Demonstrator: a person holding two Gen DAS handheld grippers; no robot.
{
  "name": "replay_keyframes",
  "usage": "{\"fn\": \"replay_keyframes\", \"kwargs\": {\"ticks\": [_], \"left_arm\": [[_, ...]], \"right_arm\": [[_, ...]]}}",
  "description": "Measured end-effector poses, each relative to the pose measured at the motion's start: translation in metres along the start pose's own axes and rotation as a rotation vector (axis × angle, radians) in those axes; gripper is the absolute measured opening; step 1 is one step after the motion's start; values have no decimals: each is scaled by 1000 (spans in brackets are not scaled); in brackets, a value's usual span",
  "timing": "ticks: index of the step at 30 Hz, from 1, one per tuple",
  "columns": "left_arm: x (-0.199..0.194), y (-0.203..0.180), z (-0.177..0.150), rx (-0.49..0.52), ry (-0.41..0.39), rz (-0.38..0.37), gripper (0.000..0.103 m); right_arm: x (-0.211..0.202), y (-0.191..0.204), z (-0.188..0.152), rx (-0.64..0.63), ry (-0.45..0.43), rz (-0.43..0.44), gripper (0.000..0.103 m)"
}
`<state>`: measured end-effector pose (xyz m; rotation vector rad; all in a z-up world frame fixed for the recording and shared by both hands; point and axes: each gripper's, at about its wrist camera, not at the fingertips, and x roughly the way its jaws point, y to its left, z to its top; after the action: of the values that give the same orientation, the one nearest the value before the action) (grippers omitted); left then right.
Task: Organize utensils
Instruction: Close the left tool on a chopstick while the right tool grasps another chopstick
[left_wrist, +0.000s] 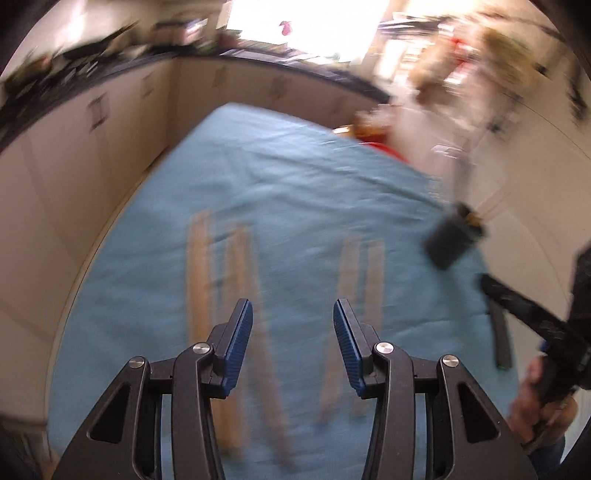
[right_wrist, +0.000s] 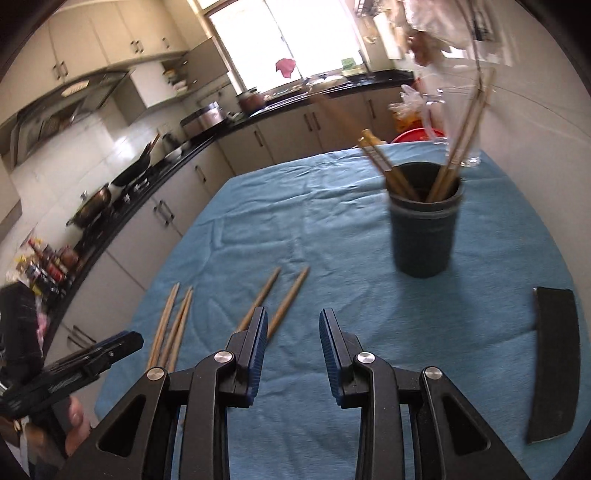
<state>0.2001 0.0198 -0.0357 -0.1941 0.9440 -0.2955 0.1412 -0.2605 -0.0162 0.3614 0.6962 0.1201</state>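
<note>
Chopsticks (right_wrist: 404, 173) inside cup (right_wrist: 424, 236), right view only

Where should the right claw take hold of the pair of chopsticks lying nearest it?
Around mid-shaft, from above, with the right claw closing across their width. The pair of chopsticks lies flat and close together on the blue cloth, with clear cloth on either side.

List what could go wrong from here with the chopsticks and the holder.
1. Four loose chopsticks lie in close pairs on the blue cloth; open jaws may catch two or snag wrinkles.
2. The dark holder already has chopsticks leaning both ways; adding more could tip it.
</note>
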Motion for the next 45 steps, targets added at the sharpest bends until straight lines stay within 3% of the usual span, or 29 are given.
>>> {"fn": "replay_keyframes", "kwargs": {"ticks": [4,8,13,16,21,28,32,39,45], "left_arm": [[19,63,1,-130,74,12,44],[38,78,8,-140,120,2,40],[50,68,17,-108,131,-11,33],[55,68,20,-91,139,36,20],[59,67,26,-69,152,20,19],[70,60,38,-34,148,90,18],[74,67,45,-66,150,104,12],[59,74,31,-61,170,97,9],[48,86,21,-88,171,80,9]], "right_arm": [[11,21,-5,-29,15,7,32],[19,40,-11,-67,34,11,32],[21,47,-15,-91,43,-3,32],[22,46,-14,-89,43,-10,32],[24,45,-17,-81,50,-6,32],[29,45,-18,-75,69,5,32],[35,49,-17,-81,91,21,32],[63,70,-7,-109,210,96,32],[118,108,0,-118,364,166,32]]}}
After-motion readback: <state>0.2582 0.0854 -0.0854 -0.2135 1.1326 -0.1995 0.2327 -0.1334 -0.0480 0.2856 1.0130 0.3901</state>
